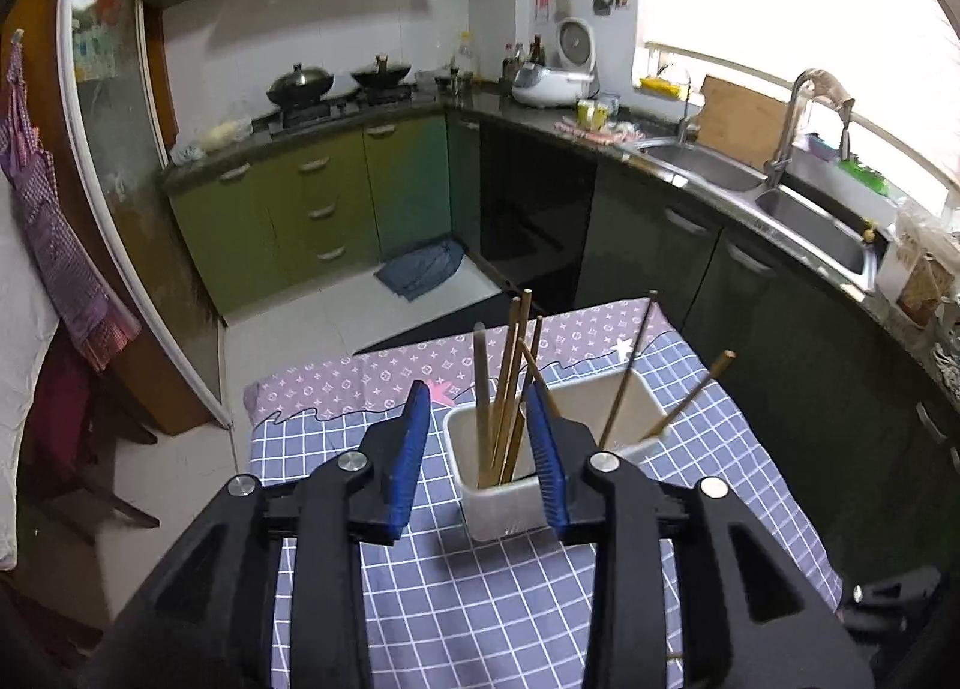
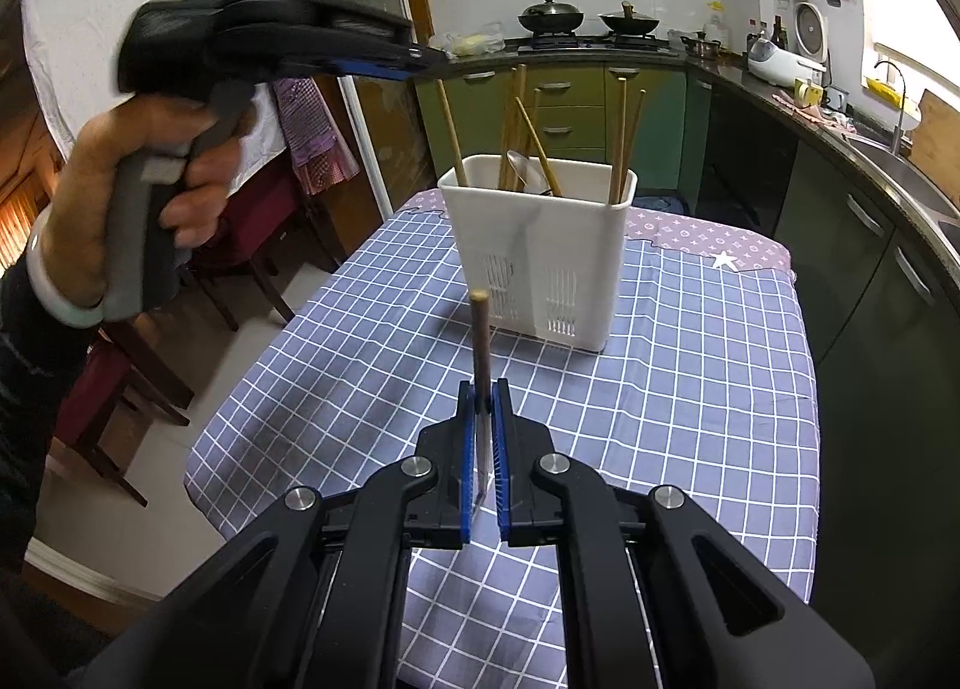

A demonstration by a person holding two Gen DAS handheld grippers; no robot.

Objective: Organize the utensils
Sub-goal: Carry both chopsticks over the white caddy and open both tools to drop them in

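A white utensil holder (image 1: pixel 510 500) (image 2: pixel 543 245) stands on the checked tablecloth and holds several wooden chopsticks (image 1: pixel 507 389) (image 2: pixel 516 131) and a metal spoon (image 2: pixel 519 167). My left gripper (image 1: pixel 480 407) is open and empty, hovering above the holder's near compartment; it also shows in the right wrist view (image 2: pixel 420 59), above and left of the holder. My right gripper (image 2: pixel 483 395) is shut on a brown-handled utensil (image 2: pixel 480 335) with a metal end between the pads. It holds it upright, in front of the holder.
The table (image 2: pixel 690 389) carries a blue checked cloth with a purple strip at the far end. Dark red chairs (image 2: pixel 252 245) stand at its left. Green kitchen cabinets (image 1: pixel 312 209), a stove with woks (image 1: pixel 336 83) and a sink (image 1: pixel 810 227) line the room.
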